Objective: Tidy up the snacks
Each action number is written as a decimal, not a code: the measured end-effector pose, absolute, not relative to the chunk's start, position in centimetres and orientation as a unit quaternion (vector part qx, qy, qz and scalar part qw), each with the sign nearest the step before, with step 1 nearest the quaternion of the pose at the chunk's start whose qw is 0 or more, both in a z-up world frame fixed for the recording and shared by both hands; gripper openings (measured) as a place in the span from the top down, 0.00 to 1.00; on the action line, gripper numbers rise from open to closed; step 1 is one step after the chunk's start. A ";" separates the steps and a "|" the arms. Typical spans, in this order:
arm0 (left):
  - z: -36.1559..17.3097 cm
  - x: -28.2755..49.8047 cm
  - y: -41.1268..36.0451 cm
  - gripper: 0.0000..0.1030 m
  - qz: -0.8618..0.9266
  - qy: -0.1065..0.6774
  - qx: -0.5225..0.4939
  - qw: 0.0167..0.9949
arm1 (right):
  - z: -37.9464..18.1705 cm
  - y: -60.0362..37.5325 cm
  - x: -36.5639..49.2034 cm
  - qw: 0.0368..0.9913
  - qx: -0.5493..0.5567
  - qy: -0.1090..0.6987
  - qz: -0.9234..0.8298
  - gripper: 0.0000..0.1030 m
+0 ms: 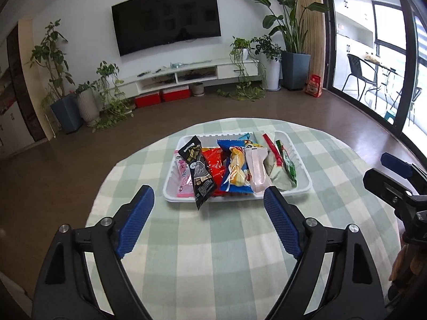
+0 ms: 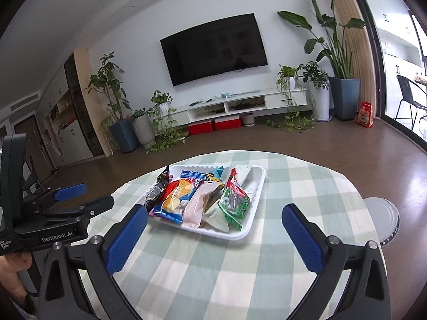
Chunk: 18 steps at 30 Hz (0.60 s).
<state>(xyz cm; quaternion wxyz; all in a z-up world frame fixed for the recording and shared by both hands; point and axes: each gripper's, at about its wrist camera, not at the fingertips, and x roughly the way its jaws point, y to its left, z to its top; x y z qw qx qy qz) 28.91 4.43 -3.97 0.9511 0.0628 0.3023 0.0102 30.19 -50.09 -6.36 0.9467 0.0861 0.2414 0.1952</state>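
Observation:
A white tray on the checked tablecloth holds several snack packets side by side: a black one overhanging the near rim, a red one, a blue and yellow one, a pale pink one and a green one. My left gripper is open and empty, hanging just short of the tray's near rim. My right gripper is also open and empty, on the near side of the same tray, where the green packet faces it.
The round table has a green and white checked cloth. A white round lid or stool stands on the floor beyond the table's right edge. Past the table lie a brown floor, potted plants, a TV cabinet and glass doors.

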 end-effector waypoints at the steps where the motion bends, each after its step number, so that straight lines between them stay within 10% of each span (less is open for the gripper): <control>1: -3.8 28.1 4.2 0.19 0.011 0.300 0.064 0.952 | -6.3 -50.2 29.5 0.947 0.087 0.240 0.194 0.00; 18: -0.3 15.9 2.2 0.19 0.002 0.256 0.051 0.965 | -2.9 -50.7 19.0 0.961 0.071 0.200 0.175 0.00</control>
